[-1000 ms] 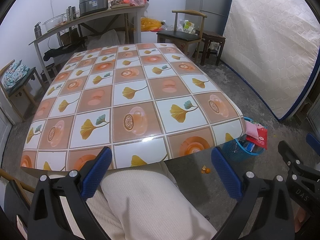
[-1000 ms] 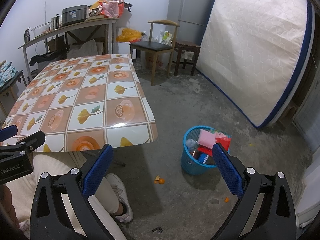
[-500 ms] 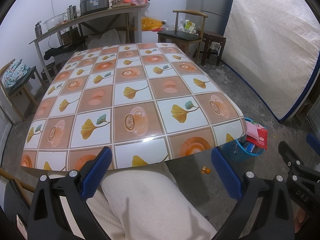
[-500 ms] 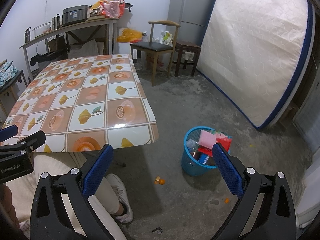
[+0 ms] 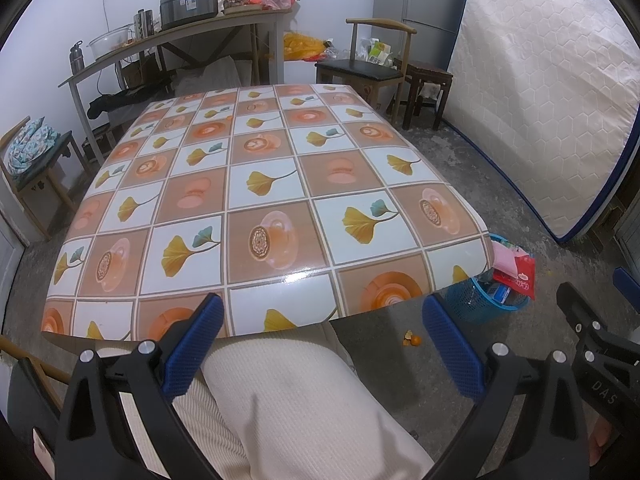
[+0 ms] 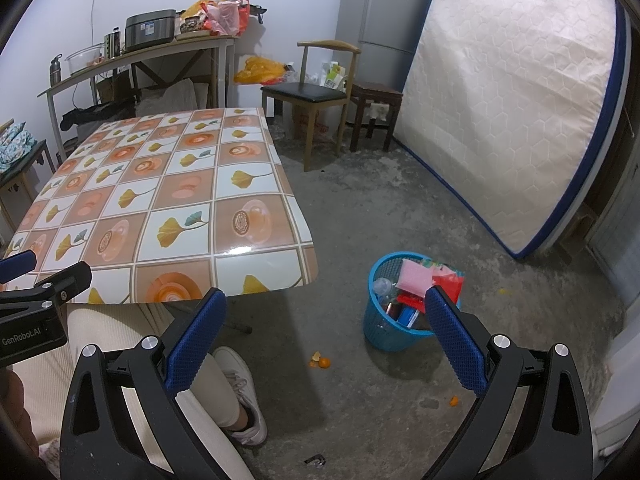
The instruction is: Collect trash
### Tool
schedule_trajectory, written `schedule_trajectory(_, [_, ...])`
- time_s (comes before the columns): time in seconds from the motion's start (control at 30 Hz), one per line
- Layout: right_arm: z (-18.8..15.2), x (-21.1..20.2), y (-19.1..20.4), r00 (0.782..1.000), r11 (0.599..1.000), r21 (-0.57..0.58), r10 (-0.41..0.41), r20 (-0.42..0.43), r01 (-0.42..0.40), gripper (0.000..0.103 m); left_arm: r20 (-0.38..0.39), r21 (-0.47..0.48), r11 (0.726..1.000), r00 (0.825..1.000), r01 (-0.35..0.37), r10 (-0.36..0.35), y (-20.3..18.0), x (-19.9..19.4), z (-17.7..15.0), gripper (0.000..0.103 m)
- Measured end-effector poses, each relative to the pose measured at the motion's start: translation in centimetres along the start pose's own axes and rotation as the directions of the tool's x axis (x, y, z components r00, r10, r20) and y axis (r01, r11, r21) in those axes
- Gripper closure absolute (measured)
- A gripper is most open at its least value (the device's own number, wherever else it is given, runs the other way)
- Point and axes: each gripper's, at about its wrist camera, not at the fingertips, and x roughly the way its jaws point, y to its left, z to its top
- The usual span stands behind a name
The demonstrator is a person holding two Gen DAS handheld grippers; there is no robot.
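A blue mesh bin (image 6: 394, 328) stands on the concrete floor right of the table, filled with pink and red wrappers and a bottle; it also shows in the left wrist view as the bin (image 5: 478, 304). Orange peel (image 6: 321, 361) lies on the floor left of the bin, and the same peel (image 5: 412, 339) is seen past the table corner. Another orange scrap (image 6: 454, 401) lies nearer. My left gripper (image 5: 320, 332) hangs open over a person's lap at the table's near edge. My right gripper (image 6: 322, 328) is open above the floor, holding nothing.
The table with a tiled gingko-pattern cloth (image 5: 264, 184) fills the left. A person's cream trousers (image 5: 304, 404) and white shoe (image 6: 244, 396) are below. A mattress (image 6: 504, 112) leans at right; a chair (image 6: 316, 92), stool and fridge stand behind.
Both views have shifted very slightly; nothing was taken hold of or let go, and both grippers stay open.
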Motion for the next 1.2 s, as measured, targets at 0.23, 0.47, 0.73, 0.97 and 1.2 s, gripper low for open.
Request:
schedule_trajectory(0.23, [-0.02,-0.05,0.03,1.000,1.000,0.001,0.000,-0.001,0.000,0.008,-0.001,0.000,1.000,1.000,0.000,0.000,-0.07,0.06,0.21,0.006])
schedule_trajectory(0.47, [-0.05,-0.08,0.03,1.000,1.000,0.001,-0.001,0.000,0.001,0.008,0.000,0.000,1.000,1.000,0.000,0.000,0.03,0.02,0.05,0.006])
schedule_trajectory(0.73, [-0.01,-0.09,0.00,1.000,1.000,-0.001,-0.001,0.001,0.001,0.008,-0.001,-0.001,1.000,1.000,0.000,0.000,0.11,0.09,0.00,0.006])
schedule_trajectory(0.97, [-0.06,-0.16,0.02,1.000,1.000,-0.001,0.000,0.001,0.000,0.008,-0.002,0.000,1.000,1.000,0.001,-0.001,0.08,0.10,0.12,0.006])
schedule_trajectory(1.2, [-0.02,-0.18,0.03,1.000,1.000,-0.001,-0.001,0.001,0.001,0.008,-0.003,0.000,1.000,1.000,0.001,-0.001,0.14,0.07,0.03,0.006])
